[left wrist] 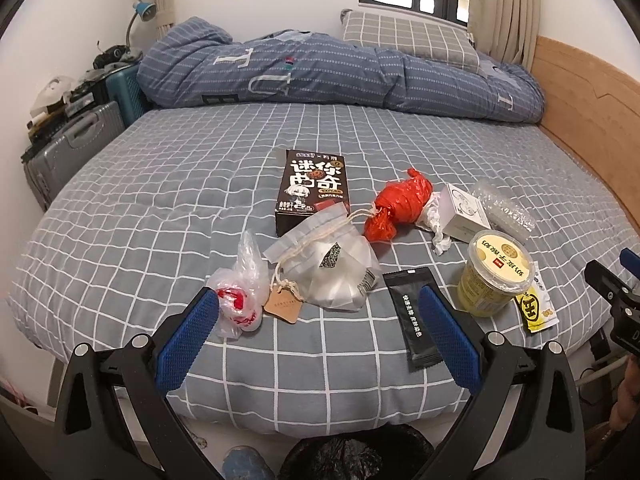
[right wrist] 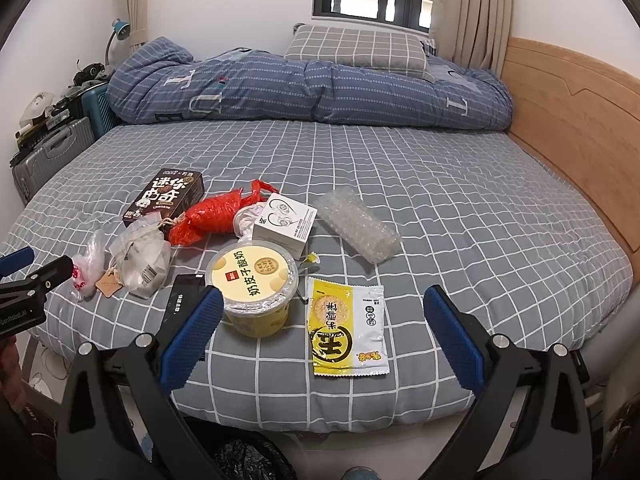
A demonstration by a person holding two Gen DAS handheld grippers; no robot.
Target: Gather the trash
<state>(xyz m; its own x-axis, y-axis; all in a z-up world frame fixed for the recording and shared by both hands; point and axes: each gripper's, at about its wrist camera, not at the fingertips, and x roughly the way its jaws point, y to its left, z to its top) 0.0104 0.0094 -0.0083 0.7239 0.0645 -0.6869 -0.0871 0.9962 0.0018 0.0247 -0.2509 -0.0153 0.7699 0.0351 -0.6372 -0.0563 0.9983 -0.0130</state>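
Trash lies near the bed's front edge. From left: a clear bag with red print (left wrist: 240, 300), a drawstring pouch with a tag (left wrist: 328, 264), a black sachet (left wrist: 412, 316), a yellow yogurt cup (left wrist: 496, 272), and a yellow snack packet (right wrist: 346, 326). Behind them lie a black cookie box (left wrist: 316, 186), a red plastic bag (left wrist: 400, 204), a white box (right wrist: 285, 224) and bubble wrap (right wrist: 356, 224). My left gripper (left wrist: 318, 300) is open above the bed edge, in front of the pouch. My right gripper (right wrist: 324, 300) is open over the snack packet, its left finger beside the yogurt cup (right wrist: 254, 292).
A bin lined with a black bag (left wrist: 356, 456) sits on the floor below the bed edge. A folded blue quilt (left wrist: 340, 76) and pillow (left wrist: 408, 38) lie at the far side. Suitcases (left wrist: 68, 148) stand left; a wooden headboard (right wrist: 576, 120) runs along the right.
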